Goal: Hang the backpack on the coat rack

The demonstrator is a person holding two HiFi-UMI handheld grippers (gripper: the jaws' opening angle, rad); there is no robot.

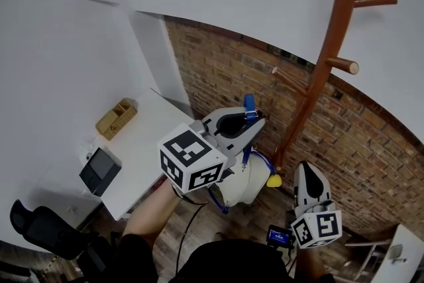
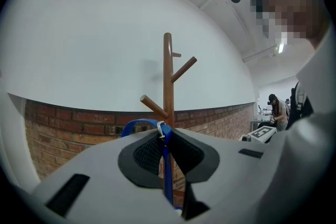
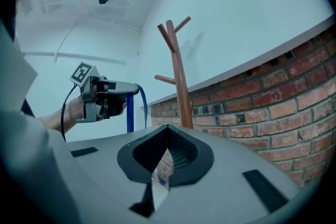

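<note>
While the left tool (image 1: pixel 250 119) clenches the blue strap (image 2: pixel 165 165), the pale backpack (image 1: pixel 242 187) hangs beneath it.
Just beyond the raised strap, the wooden coat rack (image 1: pixel 329 56) stands against the brick wall (image 1: pixel 371 142), apart from the backpack. The right tool (image 1: pixel 306 172), jaws drawn together and holding nothing, sits low near the rack's base. A white surface (image 1: pixel 142 142) lies to the left.
</note>
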